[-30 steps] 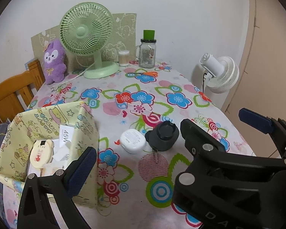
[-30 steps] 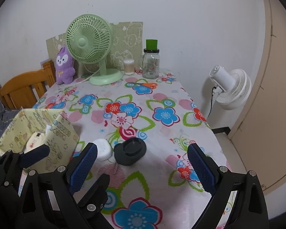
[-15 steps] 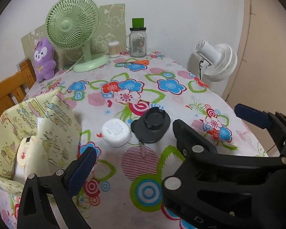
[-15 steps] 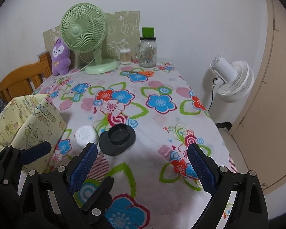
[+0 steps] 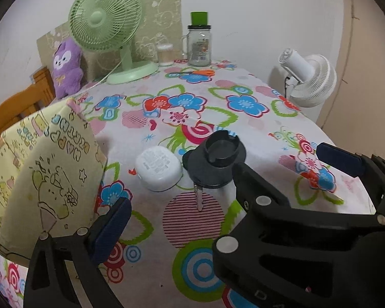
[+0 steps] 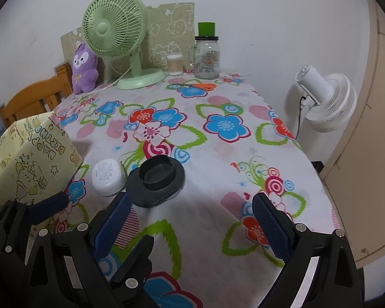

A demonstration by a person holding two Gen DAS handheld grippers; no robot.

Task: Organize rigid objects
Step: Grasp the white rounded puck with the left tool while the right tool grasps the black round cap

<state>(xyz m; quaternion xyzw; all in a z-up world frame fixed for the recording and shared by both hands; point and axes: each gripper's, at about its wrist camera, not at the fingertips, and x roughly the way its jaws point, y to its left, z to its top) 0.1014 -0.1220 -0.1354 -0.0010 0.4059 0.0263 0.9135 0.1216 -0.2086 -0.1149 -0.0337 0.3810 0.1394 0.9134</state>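
Observation:
A black round ashtray (image 5: 215, 163) (image 6: 156, 179) sits on the flowered tablecloth (image 5: 192, 107), touching a white round plastic case (image 5: 159, 170) (image 6: 107, 177) on its left. A small key (image 5: 199, 197) lies just in front of the ashtray. A yellow paper-covered box (image 5: 38, 169) (image 6: 30, 156) stands at the left. My left gripper (image 5: 182, 215) is open and empty, low over the cloth in front of both objects. My right gripper (image 6: 192, 220) is open and empty, just right of the ashtray; it also fills the lower right of the left wrist view (image 5: 295, 184).
At the back stand a green desk fan (image 5: 107, 25), a purple plush (image 5: 65, 66), a glass jar with green lid (image 5: 199, 43), a cotton-swab tub (image 5: 165, 54) and orange scissors (image 5: 200, 72). A white fan (image 5: 308, 79) stands beyond the table's right edge. A wooden chair (image 6: 36, 97) is at left.
Both grippers have moved lower and closer to the ashtray and white case. The box interior has dropped out of sight. Both stay open and empty.

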